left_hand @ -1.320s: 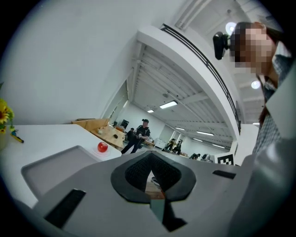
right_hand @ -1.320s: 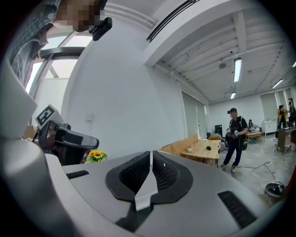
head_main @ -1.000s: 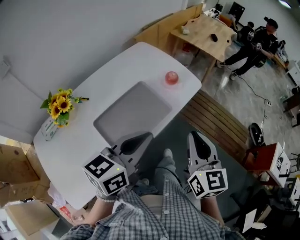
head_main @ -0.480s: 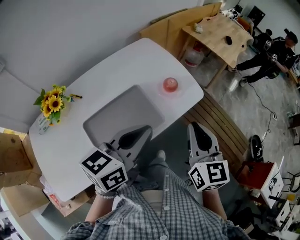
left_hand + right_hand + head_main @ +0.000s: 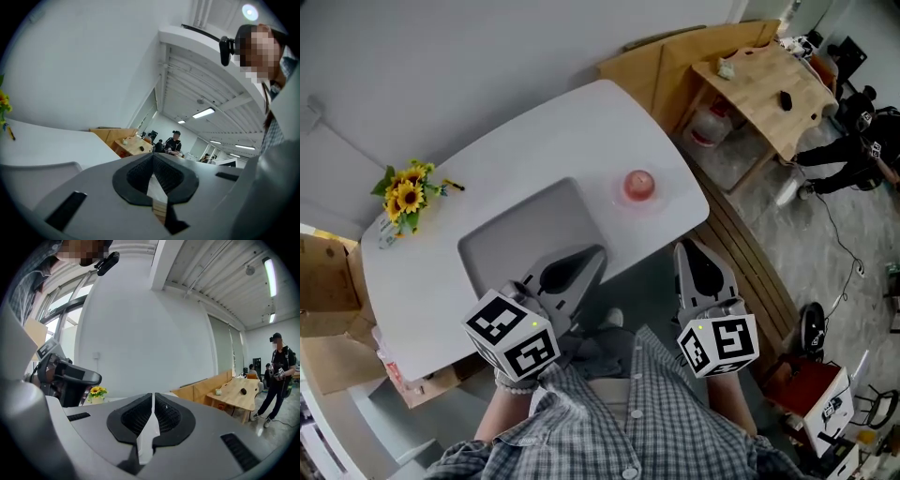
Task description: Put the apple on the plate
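On the white table [image 5: 534, 159], the red apple [image 5: 638, 184] sits near the edge facing me, so my left gripper [image 5: 593, 256] and right gripper [image 5: 687, 249], both pressed together and empty, could knock it off.

No legible word, brand or number can be made out in any view. Only black-and-white square markers are carried on the cubes of the left gripper [image 5: 594, 255] and right gripper [image 5: 685, 247] (patterns, not letters). Any print on the flower vase [image 5: 385, 236] is too small to be read.
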A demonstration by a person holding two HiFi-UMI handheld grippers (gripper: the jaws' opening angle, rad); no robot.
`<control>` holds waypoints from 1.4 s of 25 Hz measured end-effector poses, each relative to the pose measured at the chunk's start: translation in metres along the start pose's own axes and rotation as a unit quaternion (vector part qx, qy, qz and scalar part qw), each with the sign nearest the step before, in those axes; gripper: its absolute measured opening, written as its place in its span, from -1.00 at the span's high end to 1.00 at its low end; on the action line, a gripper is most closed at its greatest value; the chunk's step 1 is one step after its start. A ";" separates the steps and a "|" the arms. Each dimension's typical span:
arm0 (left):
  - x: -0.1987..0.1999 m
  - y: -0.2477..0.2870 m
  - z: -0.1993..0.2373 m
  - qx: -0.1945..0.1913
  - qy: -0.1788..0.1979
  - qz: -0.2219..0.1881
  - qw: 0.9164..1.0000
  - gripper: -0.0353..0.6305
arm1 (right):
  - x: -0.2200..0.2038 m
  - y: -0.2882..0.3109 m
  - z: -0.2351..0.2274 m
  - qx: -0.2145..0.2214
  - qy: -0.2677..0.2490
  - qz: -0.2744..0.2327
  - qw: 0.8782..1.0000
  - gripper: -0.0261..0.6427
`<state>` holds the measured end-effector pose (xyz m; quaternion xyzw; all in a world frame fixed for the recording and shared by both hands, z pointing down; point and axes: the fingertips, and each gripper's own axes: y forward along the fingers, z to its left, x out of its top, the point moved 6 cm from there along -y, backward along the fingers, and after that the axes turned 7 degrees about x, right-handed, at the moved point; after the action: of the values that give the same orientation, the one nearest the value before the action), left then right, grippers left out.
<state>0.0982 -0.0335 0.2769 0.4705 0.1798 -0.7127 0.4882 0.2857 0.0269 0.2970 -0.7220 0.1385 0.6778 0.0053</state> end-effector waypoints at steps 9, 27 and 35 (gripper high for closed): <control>0.011 0.023 -0.005 -0.016 0.022 0.006 1.000 0.86 | -0.004 0.004 -0.014 -0.014 0.013 -0.006 1.000 0.83; 0.028 0.007 0.043 -0.014 0.020 0.016 1.000 0.86 | -0.009 0.039 -0.007 -0.059 -0.001 0.027 0.998 0.83; 0.022 0.006 0.079 -0.005 -0.019 0.019 1.000 0.86 | -0.037 0.059 -0.014 -0.075 -0.011 0.089 0.993 0.83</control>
<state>0.0625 -0.1040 0.2982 0.4579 0.1650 -0.7111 0.5074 0.2856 -0.0251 0.3446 -0.6975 0.1508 0.6923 -0.1074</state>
